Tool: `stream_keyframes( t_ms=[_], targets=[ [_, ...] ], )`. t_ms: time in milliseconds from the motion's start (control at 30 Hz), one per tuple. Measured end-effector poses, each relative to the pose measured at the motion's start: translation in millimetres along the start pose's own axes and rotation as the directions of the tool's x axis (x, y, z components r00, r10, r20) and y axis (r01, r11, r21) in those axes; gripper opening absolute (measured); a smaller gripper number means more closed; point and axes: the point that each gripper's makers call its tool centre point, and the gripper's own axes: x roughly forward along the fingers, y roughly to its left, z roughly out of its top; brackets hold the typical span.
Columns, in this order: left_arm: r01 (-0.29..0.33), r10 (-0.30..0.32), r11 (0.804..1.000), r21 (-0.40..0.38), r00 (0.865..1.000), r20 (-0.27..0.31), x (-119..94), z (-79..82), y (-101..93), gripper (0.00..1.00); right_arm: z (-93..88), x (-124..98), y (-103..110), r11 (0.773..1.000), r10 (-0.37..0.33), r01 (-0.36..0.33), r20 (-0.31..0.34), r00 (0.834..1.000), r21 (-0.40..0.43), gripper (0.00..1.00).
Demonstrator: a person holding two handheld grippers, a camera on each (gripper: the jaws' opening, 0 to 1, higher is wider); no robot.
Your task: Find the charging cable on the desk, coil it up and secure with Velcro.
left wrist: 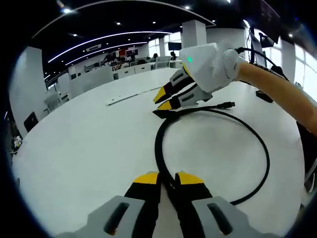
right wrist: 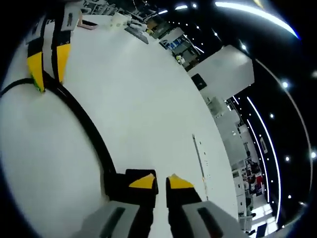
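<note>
Black charging cable (left wrist: 163,134) is lying in one wide loop on the white counter (left wrist: 89,148). Left gripper (left wrist: 167,179) jaws are pinching its near side; right gripper (left wrist: 166,101) jaws are closing on the far side near the plug (left wrist: 228,104). Looks springy (stiffish), so grip where strands cross.

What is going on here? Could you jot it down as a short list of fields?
surface: white desk
cable: black charging cable lying in one loop on the desk
cable end: plug free, pointing away from the loop
left gripper: jaws closed on the near side of the loop
right gripper: jaws pinching the far side of the loop
person: bare forearm behind the right gripper
background: open office with desks and ceiling lights
</note>
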Motion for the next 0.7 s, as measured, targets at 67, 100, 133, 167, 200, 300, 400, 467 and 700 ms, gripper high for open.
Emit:
stream_keyframes(
  t_ms=[67,100,133,167,200,300,400,467,700],
  targets=[
    [-0.001,0.001,1.0,0.001,1.0,0.0,0.1,0.1,0.1,0.13,0.5,-1.0,1.7,1.0,-0.004,0.003,-0.006,1.0,-0.011,0.1],
    [-0.001,0.001,1.0,0.002,1.0,0.0,0.1,0.1,0.1,0.13,0.4,-0.9,1.5,1.0,-0.005,0.005,-0.009,1.0,-0.014,0.1],
    [-0.001,0.001,1.0,0.002,1.0,0.0,0.2,0.1,0.1,0.13,0.1,-0.4,1.1,1.0,-0.006,0.006,-0.011,1.0,-0.02,0.1],
    [-0.002,0.002,1.0,0.002,1.0,0.0,0.2,0.2,0.1,0.13,-0.1,-0.4,0.7,1.0,-0.008,0.008,-0.013,1.0,-0.018,0.1],
    [-0.002,0.002,1.0,0.002,1.0,0.0,0.2,0.2,0.1,0.13,-0.3,-0.4,0.7,1.0,-0.008,0.008,-0.013,1.0,-0.012,0.1],
    [-0.003,0.003,1.0,0.004,1.0,0.001,0.4,0.4,0.5,0.13,-0.5,-0.7,0.2,1.0,-0.011,0.012,-0.011,1.0,0.003,0.1],
    [-0.004,0.004,1.0,0.011,1.0,0.002,0.4,0.6,0.5,0.13,0.4,-4.3,2.0,1.0,-0.002,0.002,-0.003,1.0,0.014,0.1],
    [-0.005,0.005,1.0,0.012,1.0,0.002,0.4,0.7,0.5,0.13,2.0,-5.9,3.9,1.0,0.006,-0.006,0.004,1.0,0.017,0.1],
    [-0.007,0.007,1.0,0.012,1.0,0.003,0.1,0.6,0.6,0.13,4.0,-6.6,7.8,1.0,0.008,-0.008,-0.013,1.0,-0.028,0.08]
  ],
)
